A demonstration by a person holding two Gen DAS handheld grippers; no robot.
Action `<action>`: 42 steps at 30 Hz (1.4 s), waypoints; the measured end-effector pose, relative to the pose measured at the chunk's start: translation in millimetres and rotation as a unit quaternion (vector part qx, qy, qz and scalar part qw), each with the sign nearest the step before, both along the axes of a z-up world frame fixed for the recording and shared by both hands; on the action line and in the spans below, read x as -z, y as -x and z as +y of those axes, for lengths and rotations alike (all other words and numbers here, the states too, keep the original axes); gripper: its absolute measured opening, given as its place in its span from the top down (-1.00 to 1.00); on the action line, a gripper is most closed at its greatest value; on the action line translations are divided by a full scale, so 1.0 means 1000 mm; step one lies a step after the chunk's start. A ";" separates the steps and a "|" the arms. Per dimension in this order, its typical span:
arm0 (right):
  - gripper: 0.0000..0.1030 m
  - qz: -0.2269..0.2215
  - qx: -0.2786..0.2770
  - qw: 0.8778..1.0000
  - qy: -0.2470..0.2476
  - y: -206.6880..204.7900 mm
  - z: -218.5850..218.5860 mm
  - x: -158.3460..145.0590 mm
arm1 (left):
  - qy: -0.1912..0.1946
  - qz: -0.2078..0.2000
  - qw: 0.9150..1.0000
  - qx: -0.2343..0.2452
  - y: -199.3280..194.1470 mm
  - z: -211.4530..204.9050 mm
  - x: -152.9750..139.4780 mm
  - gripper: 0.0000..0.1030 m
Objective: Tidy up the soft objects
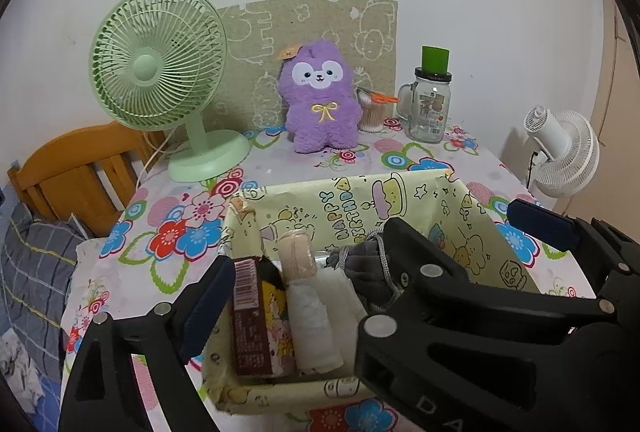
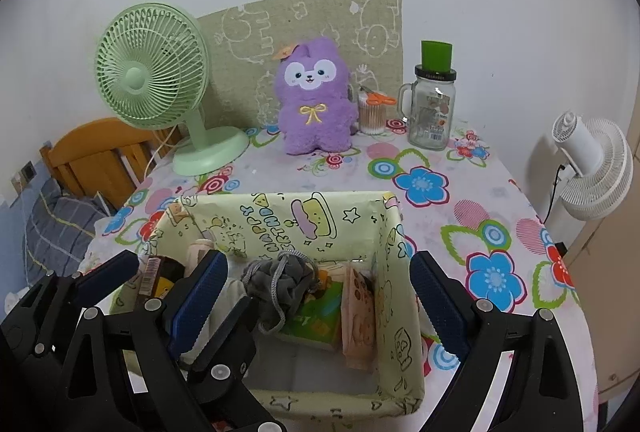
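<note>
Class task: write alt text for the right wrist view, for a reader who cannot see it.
An open right gripper hovers over a yellow birthday-print box holding a grey drawstring pouch, a green booklet and other small items. Behind it on the floral tablecloth stand a purple plush toy, a green desk fan and a glass jar.

This is a bedroom in a home. A wooden bed (image 1: 76, 171) with a checked blanket (image 1: 36, 264) stands beside a desk (image 2: 460, 167) with a flowery cloth, a green fan (image 1: 160, 71) and a purple plush toy (image 1: 320, 99).
</note>
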State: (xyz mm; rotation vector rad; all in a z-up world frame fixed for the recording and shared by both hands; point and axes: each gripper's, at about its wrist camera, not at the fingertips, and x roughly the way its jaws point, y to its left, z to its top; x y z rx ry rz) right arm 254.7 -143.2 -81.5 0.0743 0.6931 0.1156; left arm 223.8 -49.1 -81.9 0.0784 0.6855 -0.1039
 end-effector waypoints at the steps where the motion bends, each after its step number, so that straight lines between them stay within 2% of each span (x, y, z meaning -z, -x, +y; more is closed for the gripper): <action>1: -0.83 0.002 0.001 1.000 -0.005 0.002 -0.001 0.000 | -0.001 0.000 1.000 -0.003 0.002 0.001 0.000 -0.80; 6: -0.83 0.011 0.004 1.000 -0.018 0.012 -0.004 0.001 | -0.005 0.002 1.000 -0.007 0.012 0.004 -0.002 -0.91; 11: -0.83 -0.002 0.006 1.000 -0.002 0.030 -0.005 -0.005 | -0.004 -0.002 1.000 -0.011 0.025 0.010 -0.005 -0.94; 28: -0.83 -0.046 0.020 0.998 0.026 0.098 -0.023 -0.034 | 0.012 -0.030 0.999 -0.034 0.078 0.034 -0.023 -0.97; 37: -0.83 -0.065 0.032 0.997 0.030 0.138 -0.033 -0.047 | 0.005 -0.051 0.998 -0.032 0.116 0.037 -0.038 -0.98; 42: -0.83 -0.074 0.046 0.995 0.040 0.160 -0.039 -0.055 | 0.025 -0.069 0.997 -0.032 0.139 0.044 -0.051 -0.99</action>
